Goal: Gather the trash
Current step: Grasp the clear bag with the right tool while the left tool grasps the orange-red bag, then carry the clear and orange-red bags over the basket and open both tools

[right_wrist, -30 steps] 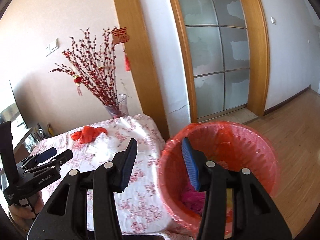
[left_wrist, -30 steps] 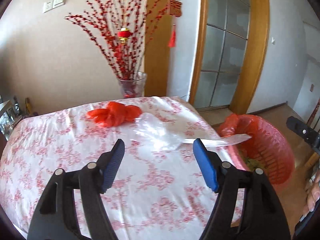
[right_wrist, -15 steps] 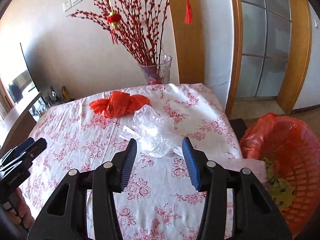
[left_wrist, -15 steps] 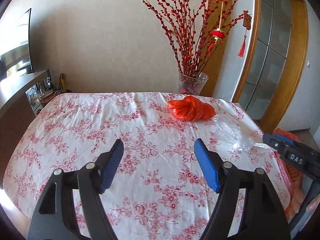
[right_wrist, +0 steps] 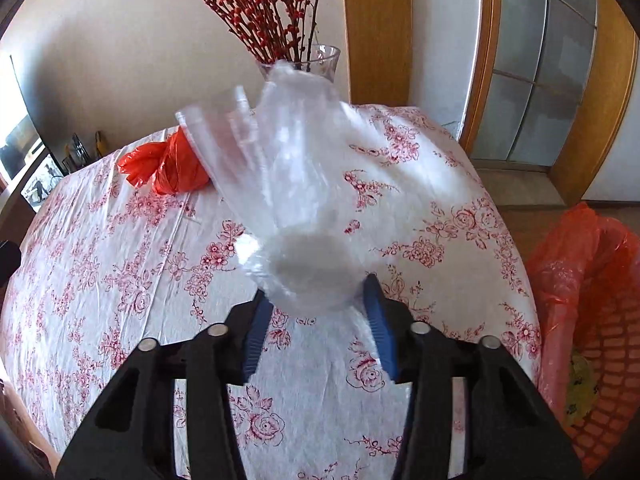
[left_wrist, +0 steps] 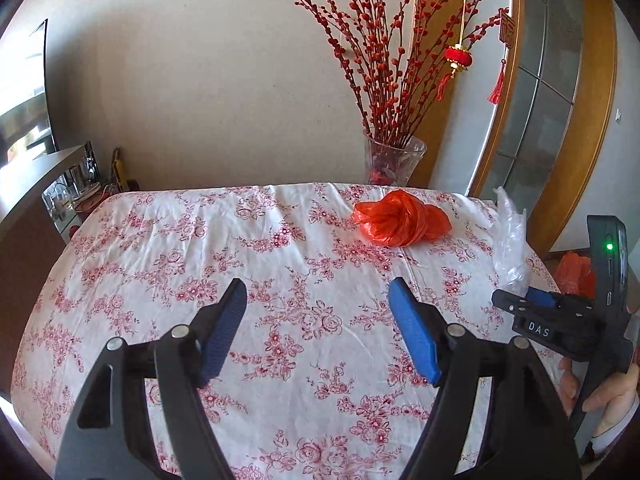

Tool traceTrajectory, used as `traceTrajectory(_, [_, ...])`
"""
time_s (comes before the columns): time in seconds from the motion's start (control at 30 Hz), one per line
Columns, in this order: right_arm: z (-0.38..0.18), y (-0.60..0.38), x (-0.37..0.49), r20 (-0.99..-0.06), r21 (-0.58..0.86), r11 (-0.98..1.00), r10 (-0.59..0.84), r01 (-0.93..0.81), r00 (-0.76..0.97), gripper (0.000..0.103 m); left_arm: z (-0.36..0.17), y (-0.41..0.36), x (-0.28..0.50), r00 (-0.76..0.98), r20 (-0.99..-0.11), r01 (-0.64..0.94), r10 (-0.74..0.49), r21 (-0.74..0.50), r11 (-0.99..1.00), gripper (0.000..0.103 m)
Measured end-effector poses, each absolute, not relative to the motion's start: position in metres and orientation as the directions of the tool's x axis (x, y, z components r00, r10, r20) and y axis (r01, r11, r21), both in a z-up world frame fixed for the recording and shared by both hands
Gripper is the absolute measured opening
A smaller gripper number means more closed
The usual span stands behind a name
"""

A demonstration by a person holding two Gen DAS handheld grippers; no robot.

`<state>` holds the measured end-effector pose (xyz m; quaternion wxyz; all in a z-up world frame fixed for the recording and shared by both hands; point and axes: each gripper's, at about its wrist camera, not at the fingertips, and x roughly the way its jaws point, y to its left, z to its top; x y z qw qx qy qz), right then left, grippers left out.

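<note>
The right gripper (right_wrist: 316, 304) has just been closing, and a crumpled clear plastic bag (right_wrist: 288, 184) sits between its blue pads, which now squeeze the bag's lower end while the rest of it stands up in front of the camera, lifted off the tablecloth (right_wrist: 120, 280). In the left wrist view the same bag (left_wrist: 510, 240) rises from that gripper (left_wrist: 520, 300) near the right edge of the table, with the person's hand (left_wrist: 600, 396) around the handle below. The left gripper (left_wrist: 316, 328) hangs over the near middle of the table with its jaws wide apart and nothing between them. A bunched red plastic bag (left_wrist: 400, 220) lies on the cloth toward the far right corner, just in front of a glass vase (left_wrist: 394, 162) of red-budded branches. Off the table's right edge stands a bin (right_wrist: 596, 340) lined with a red bag, with some rubbish inside.
</note>
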<state>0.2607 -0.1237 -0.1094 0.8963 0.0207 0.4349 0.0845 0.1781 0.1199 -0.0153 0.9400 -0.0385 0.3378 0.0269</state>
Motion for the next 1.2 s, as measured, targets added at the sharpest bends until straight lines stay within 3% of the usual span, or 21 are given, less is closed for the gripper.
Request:
traceTrajectory(0.03, [-0.110,-0.127,0.259,-0.770,0.121,0.985,0.173,-0.126,0.614,0.038,-0.015,0.118,0.182,0.769,-0.639,-0.069,0.020,-0.052,0.996,0.072])
traceTrajectory(0.17, [-0.110,-0.140,0.256,-0.772,0.167,0.981,0.195,-0.103,0.605,0.009,-0.011,0.108,0.197,0.770,-0.638,-0.030,0.001,-0.034,0.999,0.072])
traceTrajectory(0.5, [-0.092,-0.170,0.224,-0.729,0.213,0.974,0.207,-0.070,0.652,0.008,-0.024,0.073,0.282,0.723,-0.686,0.084,-0.083,-0.032,0.996,0.072])
traceTrajectory(0.63, [-0.091,-0.179,0.218,-0.726,0.229,0.972,0.212,-0.061,0.655,0.008,-0.034,0.060,0.314,0.703,-0.707,0.111,-0.084,-0.009,0.994,0.083])
traceTrajectory(0.9, [-0.095,-0.179,0.224,-0.727,0.251,0.966,0.229,-0.060,0.647,0.008,-0.068,0.052,0.353,0.616,-0.784,0.133,-0.069,0.017,0.991,0.084])
traceTrajectory(0.97, [-0.096,-0.180,0.224,-0.728,0.255,0.965,0.233,-0.061,0.645,0.008,-0.074,0.051,0.354,0.598,-0.797,0.150,-0.088,0.003,0.989,0.076])
traceTrajectory(1.0, [-0.097,-0.180,0.224,-0.728,0.258,0.964,0.235,-0.060,0.644,0.008,-0.076,0.050,0.353,0.592,-0.800,0.158,-0.097,-0.004,0.987,0.067])
traceTrajectory(1.2, [-0.097,-0.179,0.220,-0.726,0.269,0.961,0.246,-0.064,0.642,0.008,-0.075,0.048,0.339,0.617,-0.779,0.181,-0.108,0.007,0.983,0.052])
